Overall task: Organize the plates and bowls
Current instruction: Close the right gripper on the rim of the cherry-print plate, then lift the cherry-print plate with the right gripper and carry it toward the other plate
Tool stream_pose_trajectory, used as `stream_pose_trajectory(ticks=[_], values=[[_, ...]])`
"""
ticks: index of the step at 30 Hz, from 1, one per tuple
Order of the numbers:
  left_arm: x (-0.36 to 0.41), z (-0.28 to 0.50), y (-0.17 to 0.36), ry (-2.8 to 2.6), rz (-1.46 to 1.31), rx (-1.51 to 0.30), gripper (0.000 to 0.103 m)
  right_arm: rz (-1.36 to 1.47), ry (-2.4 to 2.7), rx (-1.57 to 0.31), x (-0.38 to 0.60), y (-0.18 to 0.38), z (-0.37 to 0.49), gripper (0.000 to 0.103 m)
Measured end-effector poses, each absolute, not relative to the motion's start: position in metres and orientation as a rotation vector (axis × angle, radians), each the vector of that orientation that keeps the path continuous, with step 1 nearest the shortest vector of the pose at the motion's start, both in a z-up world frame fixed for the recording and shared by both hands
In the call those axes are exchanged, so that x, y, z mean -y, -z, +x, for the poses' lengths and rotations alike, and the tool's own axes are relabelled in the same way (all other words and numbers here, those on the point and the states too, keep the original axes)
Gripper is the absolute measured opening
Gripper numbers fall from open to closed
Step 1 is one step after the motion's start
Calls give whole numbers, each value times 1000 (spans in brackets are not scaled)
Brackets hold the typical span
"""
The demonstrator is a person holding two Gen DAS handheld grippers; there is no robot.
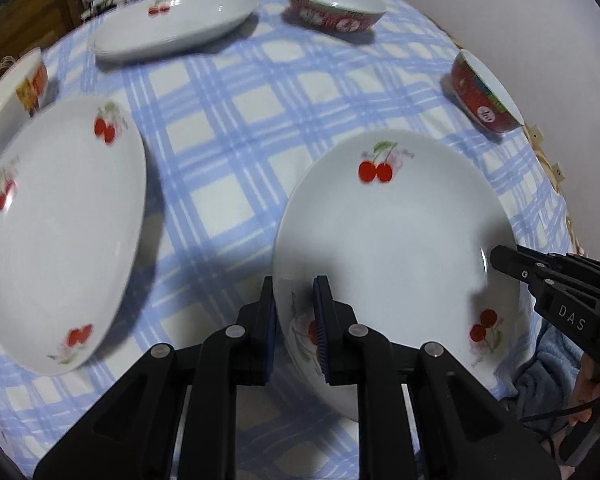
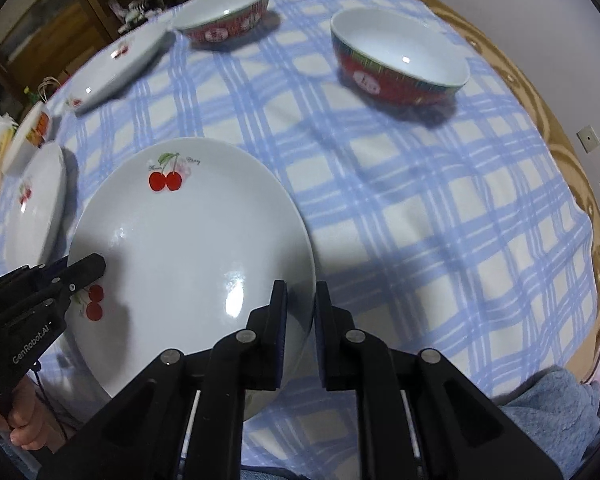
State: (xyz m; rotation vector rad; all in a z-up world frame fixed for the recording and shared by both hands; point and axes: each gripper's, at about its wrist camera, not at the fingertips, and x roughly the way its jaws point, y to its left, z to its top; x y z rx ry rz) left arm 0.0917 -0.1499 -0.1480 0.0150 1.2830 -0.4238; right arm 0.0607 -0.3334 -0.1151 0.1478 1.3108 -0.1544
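Observation:
A white cherry plate [image 1: 396, 240] sits near the table's front edge and also shows in the right wrist view [image 2: 187, 248]. My left gripper [image 1: 295, 292] is shut on its left rim. My right gripper [image 2: 301, 300] is shut on its right rim; it shows in the left wrist view [image 1: 500, 260]. A second cherry plate [image 1: 59, 232] lies to the left. A third cherry plate [image 1: 175, 24] lies at the far side. Two red bowls [image 1: 336, 8] [image 1: 484, 92] stand at the far right.
The table has a blue checked cloth [image 1: 227, 128]. A small white cup with an orange print [image 1: 27, 84] stands at the far left. A blue towel [image 2: 560, 412] lies at the front edge. Wooden furniture [image 2: 51, 20] stands beyond the table.

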Motion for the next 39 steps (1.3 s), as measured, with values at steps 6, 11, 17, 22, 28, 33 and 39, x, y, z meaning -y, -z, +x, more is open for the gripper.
stream_pose_trajectory(ticks=[6, 11, 17, 22, 28, 33, 39], values=[[152, 89, 147, 421, 42, -1266, 18, 174, 154, -1306, 338, 116, 65, 14], [153, 91, 148, 414, 45, -1262, 19, 187, 158, -1310, 339, 117, 66, 14], [158, 86, 145, 392, 82, -1224, 20, 185, 162, -1321, 340, 120, 67, 15], [155, 88, 144, 401, 77, -1237, 19, 165, 164, -1321, 336, 120, 69, 16], [154, 88, 136, 344, 119, -1219, 20, 188, 171, -1323, 338, 117, 69, 16], [141, 90, 124, 337, 105, -1225, 22, 156, 182, -1301, 334, 110, 71, 16], [115, 92, 99, 289, 129, -1167, 22, 148, 177, -1232, 332, 93, 72, 18]])
